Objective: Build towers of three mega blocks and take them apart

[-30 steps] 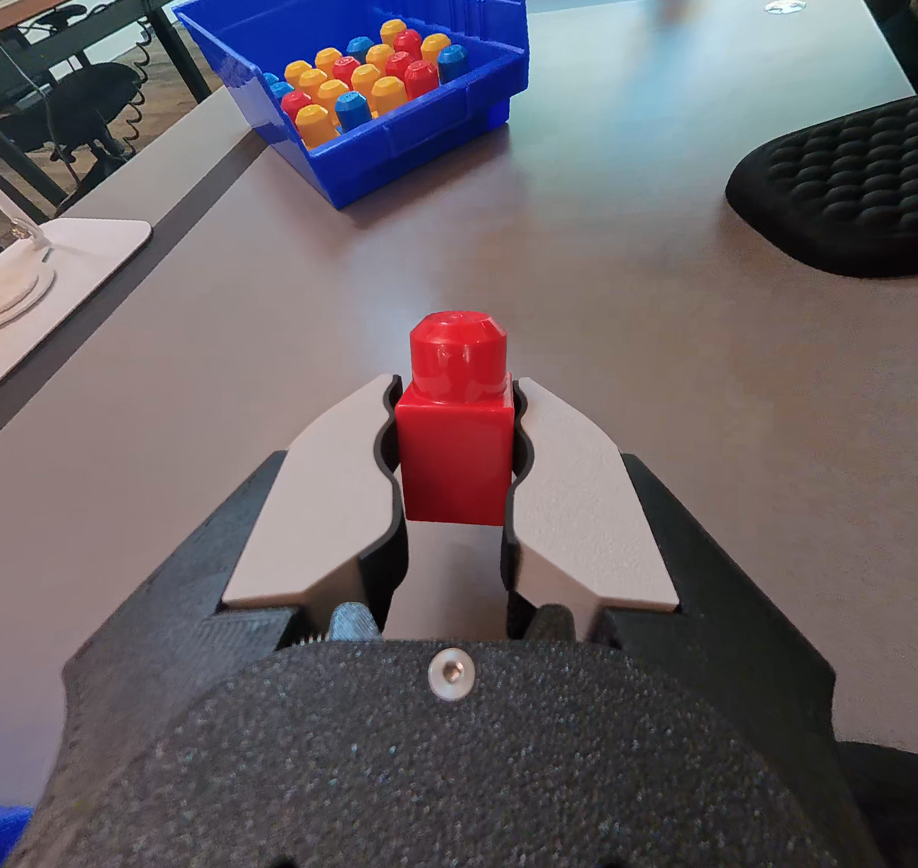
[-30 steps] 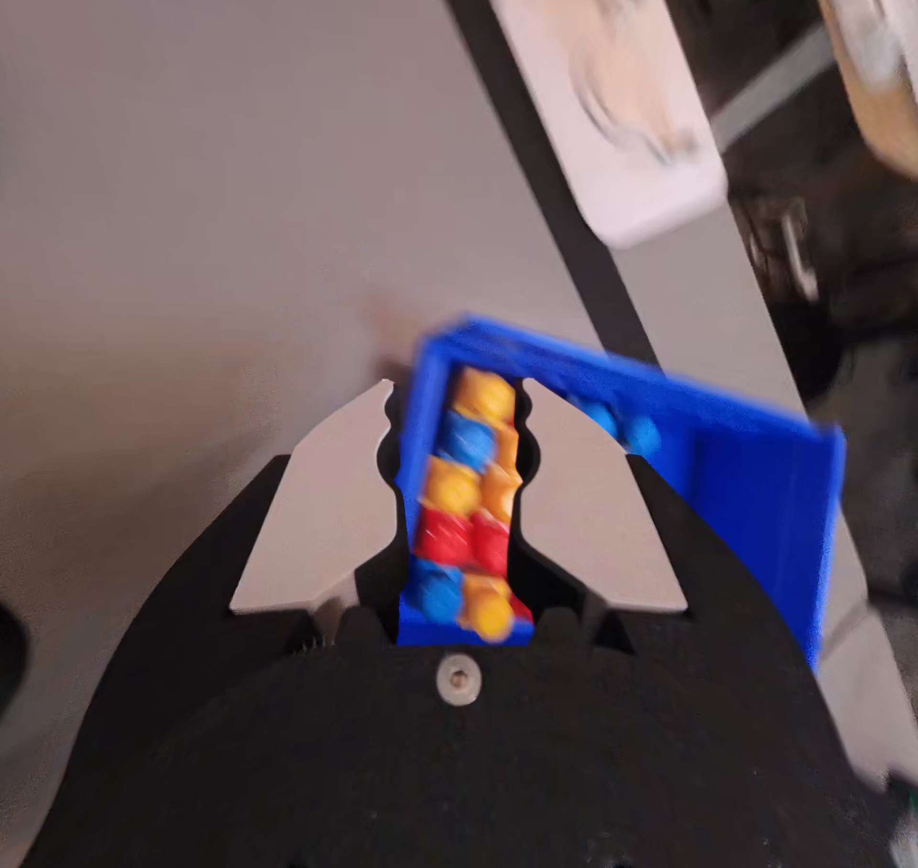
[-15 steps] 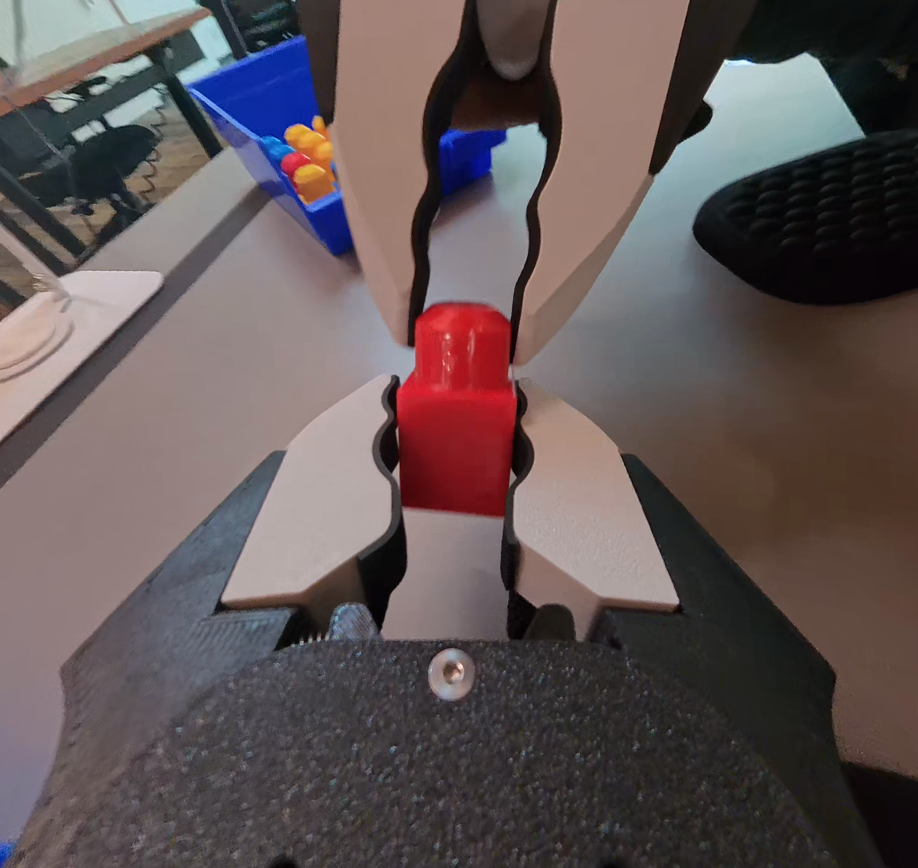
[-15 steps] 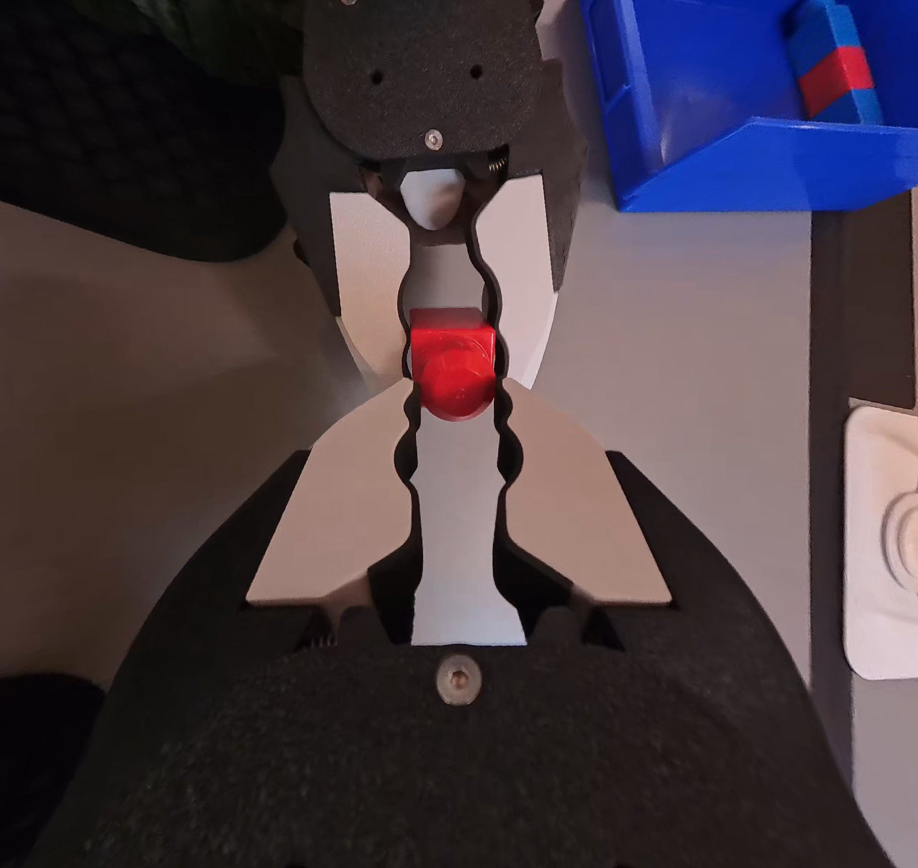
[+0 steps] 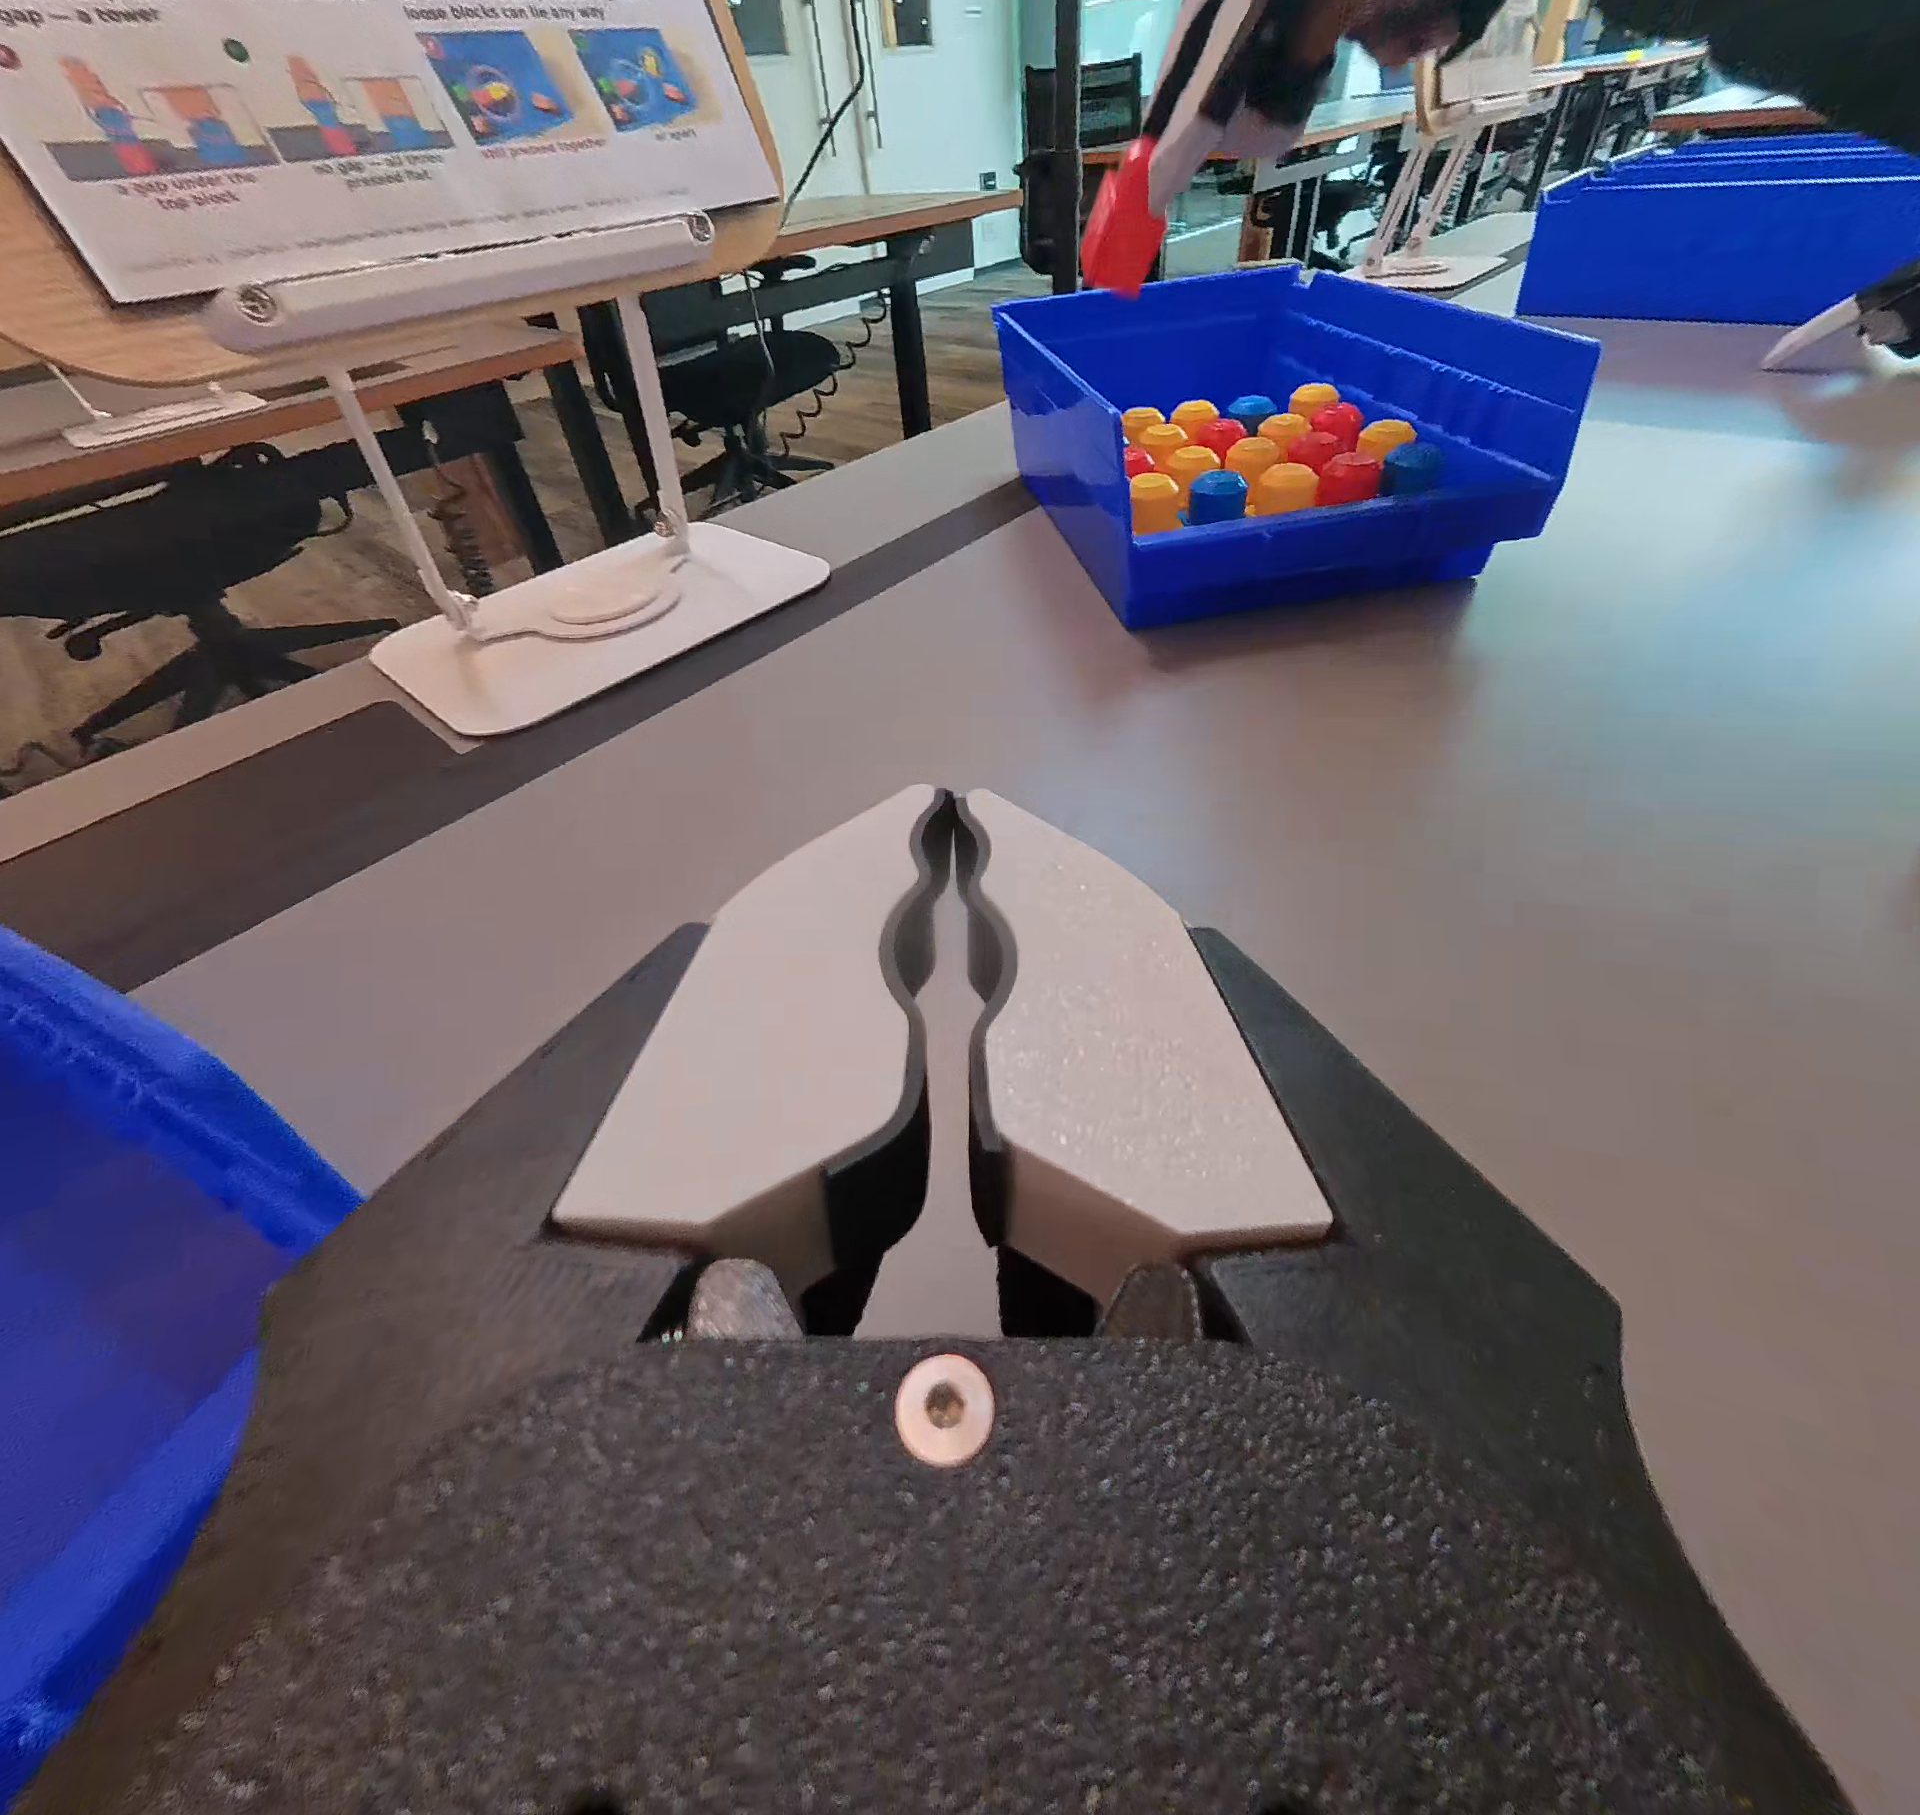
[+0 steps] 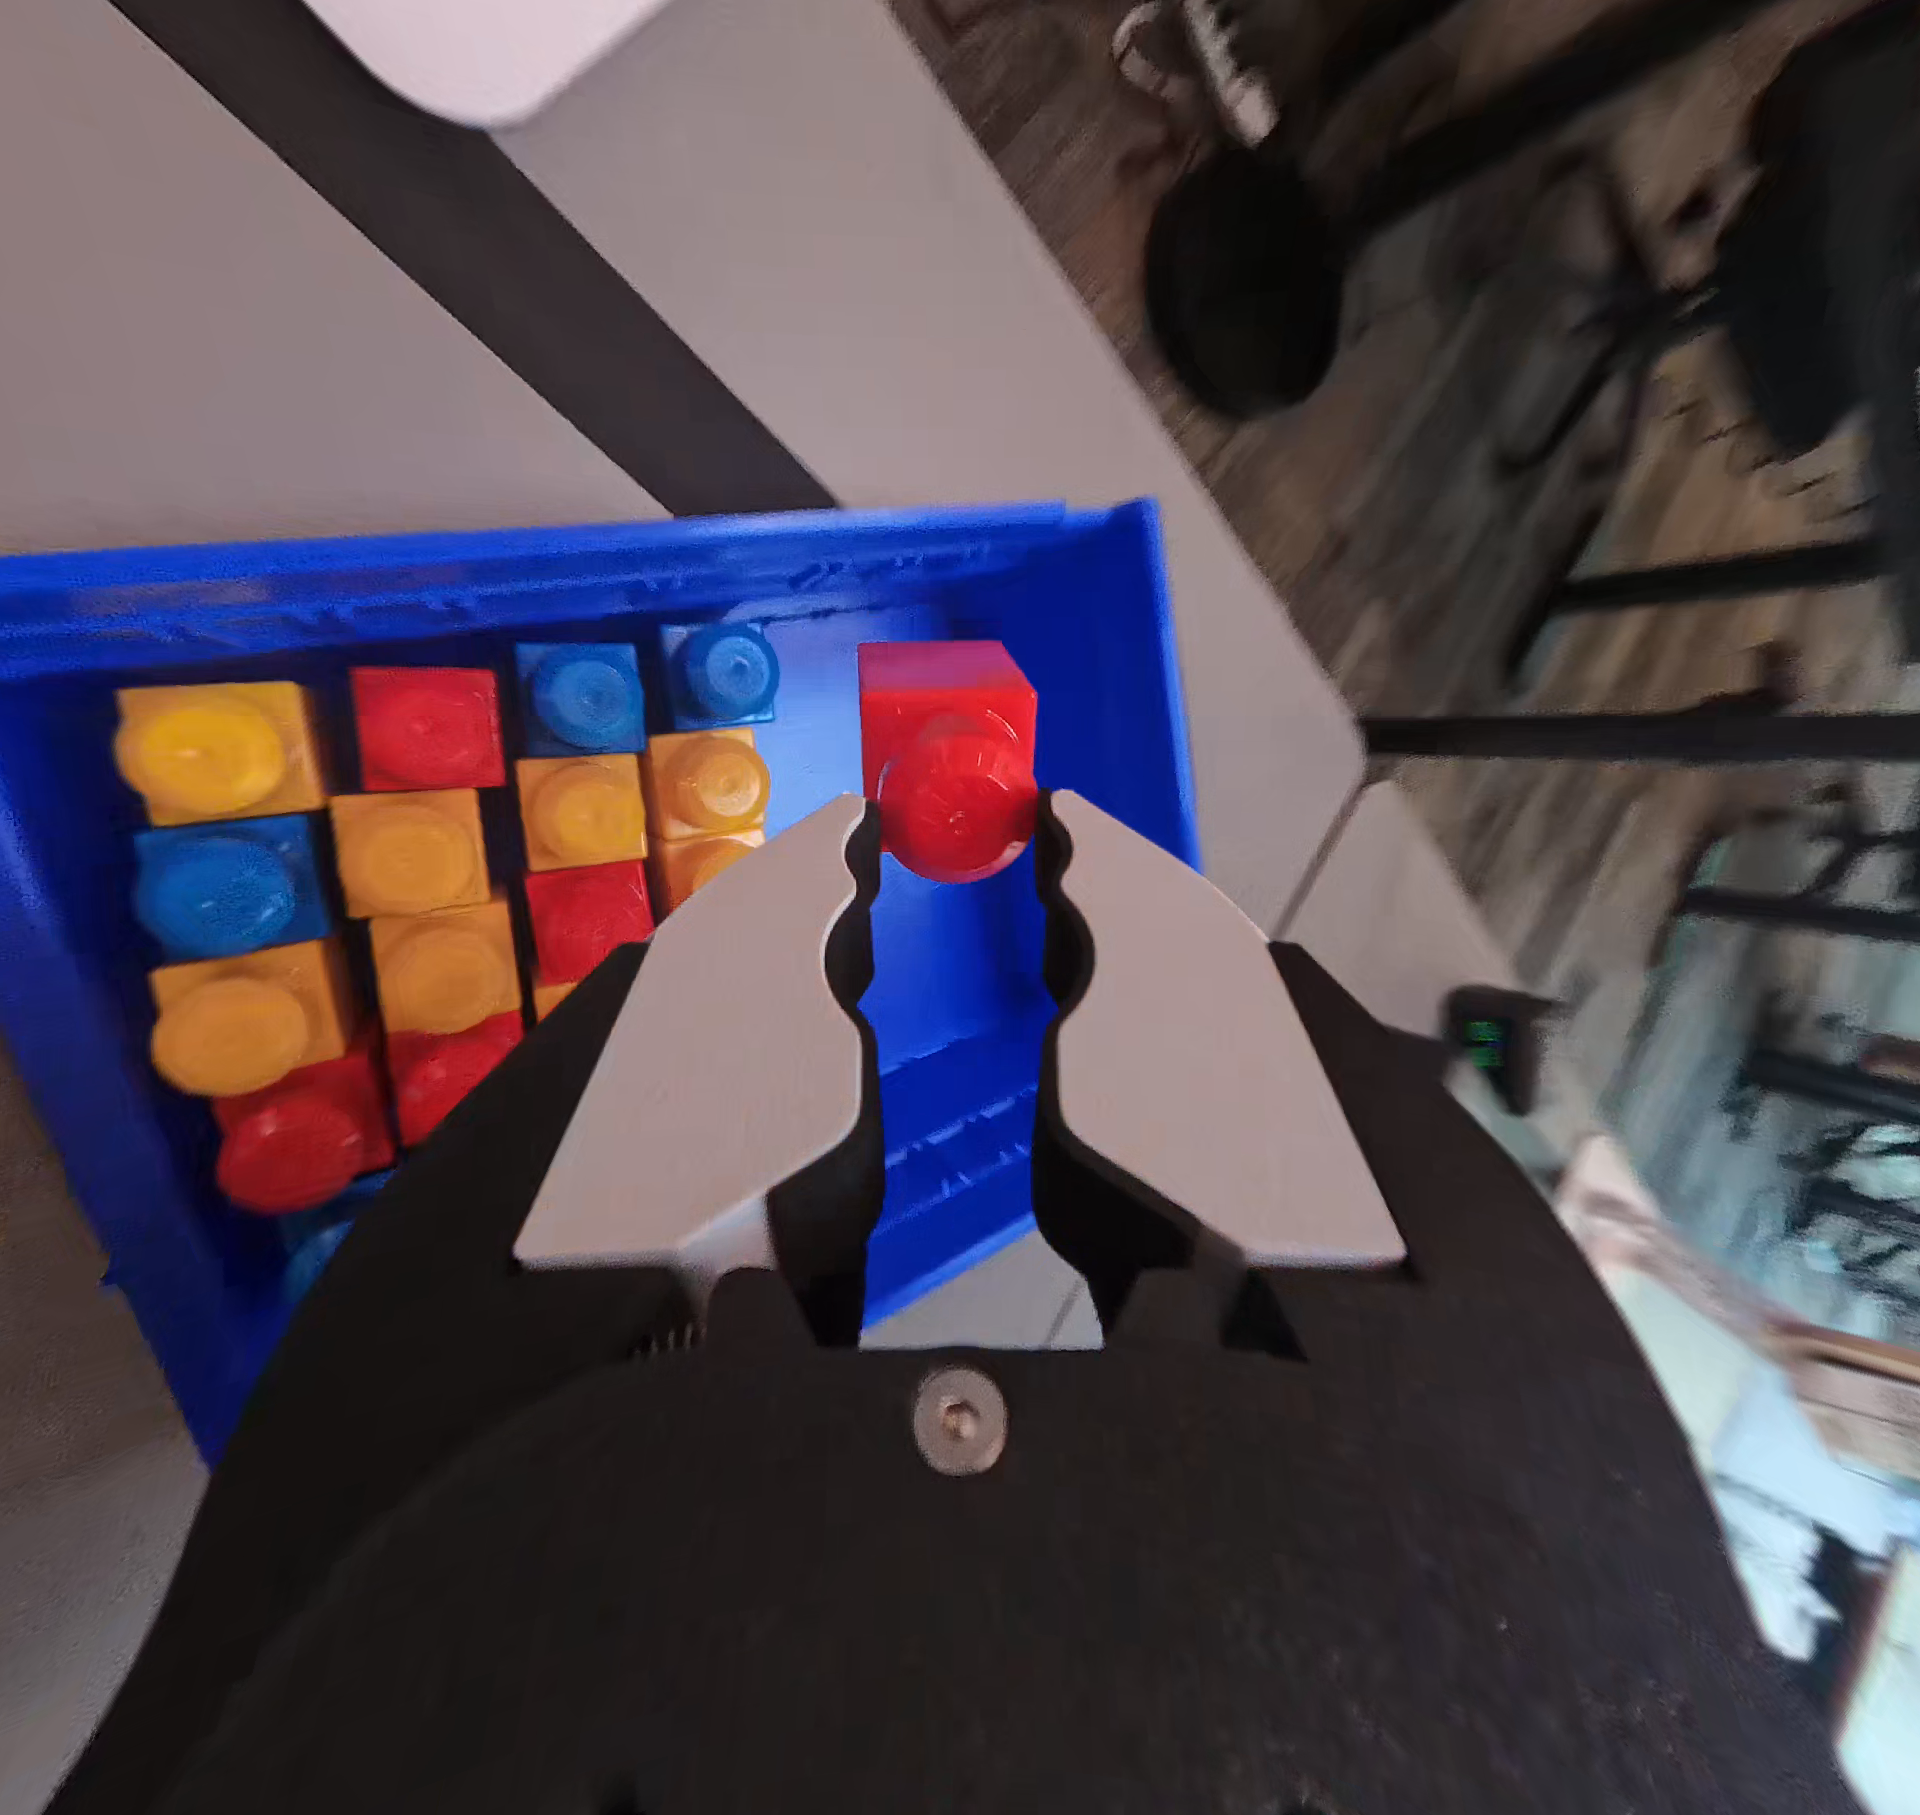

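Left hand-held gripper (image 5: 952, 809) of mine is pressed together on nothing, tips touching, hovering low over the grey table (image 5: 1351, 882). Further back sits the blue plastic bin (image 5: 1299, 560) packed with yellow, red and blue mega blocks (image 5: 1273, 461), and beside it a white document stand (image 5: 582, 612) with a printed sheet. Up top, my right hand-held gripper (image 5: 1148, 181) hangs above that bin, pinching a red mega block (image 5: 1122, 227).

Over on the right wrist view, the right hand-held gripper (image 6: 956, 809) pinches the red mega block (image 6: 951, 768) by its stud, right above the bare end of the blue plastic bin (image 6: 1132, 643). The other blocks (image 6: 416, 830) fill the rest in rows.
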